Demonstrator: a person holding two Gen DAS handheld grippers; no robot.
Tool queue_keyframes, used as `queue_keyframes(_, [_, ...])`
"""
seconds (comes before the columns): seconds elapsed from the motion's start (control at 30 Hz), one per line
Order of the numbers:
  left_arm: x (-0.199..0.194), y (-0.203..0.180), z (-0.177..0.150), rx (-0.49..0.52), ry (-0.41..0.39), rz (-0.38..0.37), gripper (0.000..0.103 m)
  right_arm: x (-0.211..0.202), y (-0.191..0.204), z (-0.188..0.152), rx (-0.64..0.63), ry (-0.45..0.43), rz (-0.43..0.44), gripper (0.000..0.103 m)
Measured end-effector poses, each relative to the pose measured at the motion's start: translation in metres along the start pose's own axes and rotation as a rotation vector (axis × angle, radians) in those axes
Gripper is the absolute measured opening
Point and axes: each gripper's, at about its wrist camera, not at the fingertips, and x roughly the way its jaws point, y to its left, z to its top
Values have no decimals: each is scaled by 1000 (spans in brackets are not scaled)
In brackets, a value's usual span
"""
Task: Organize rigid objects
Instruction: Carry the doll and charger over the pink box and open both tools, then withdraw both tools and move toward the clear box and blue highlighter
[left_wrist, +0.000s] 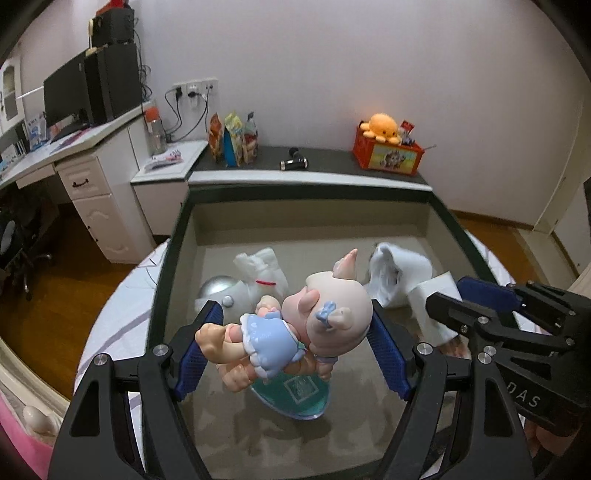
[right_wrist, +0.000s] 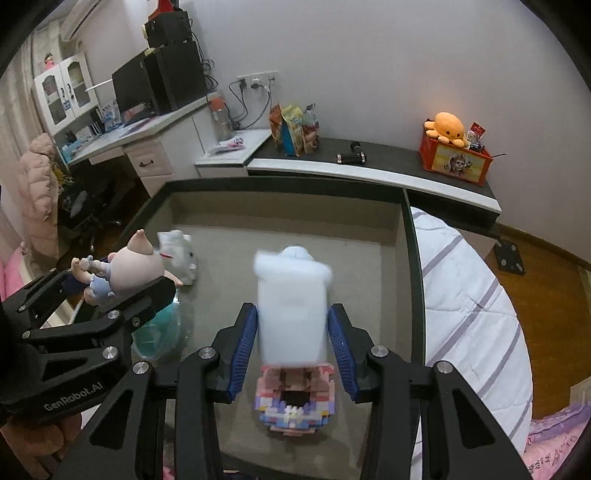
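Nearest the lens in the left wrist view, the left gripper (left_wrist: 295, 336) is carrying a pink vinyl pig-girl figurine in a pale blue dress (left_wrist: 295, 325), lying sideways across the centre of the frame; the blue ribbed pads are pressing its feet on one side and its head on the other, with its round teal transparent base (left_wrist: 295, 398) hanging below. In the right wrist view, the right gripper (right_wrist: 293, 339) is pinching a white blocky figure with a pink-and-white brick-built base (right_wrist: 291, 321) at lower centre, the pads bearing on its white sides; the figure is motion-blurred.

Step in hand, by judgement: both pieces are being carried over the grey felt-lined storage box with a dark rim (left_wrist: 173, 240), which is filling the middle of both frames. The next move calls for lowering each piece onto bare floor of the box, clear of the contents, before spreading the jaws.

View differences: the left view alone is showing a silver-domed white toy (left_wrist: 221, 291) beside a small white animal figure with a red collar (left_wrist: 264, 271) at centre left; the dome is hidden in the right view. The right view alone is showing the brick-built base and a striped quilt (right_wrist: 472, 295) at right.
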Motion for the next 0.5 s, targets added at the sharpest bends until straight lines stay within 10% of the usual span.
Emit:
queue_keyframes(0.13, [6, -3, -1, 15, 18, 27, 82, 2, 0, -1, -11, 7, -26, 43])
queue_keyframes(0.27, [-8, 0, -2, 17, -19, 55, 94, -4, -4, -5, -6, 6, -69, 76])
queue_keyframes(0.5, [-43, 16, -6, -8, -81, 79, 103, -29, -5, -15, 37, -26, -24, 103])
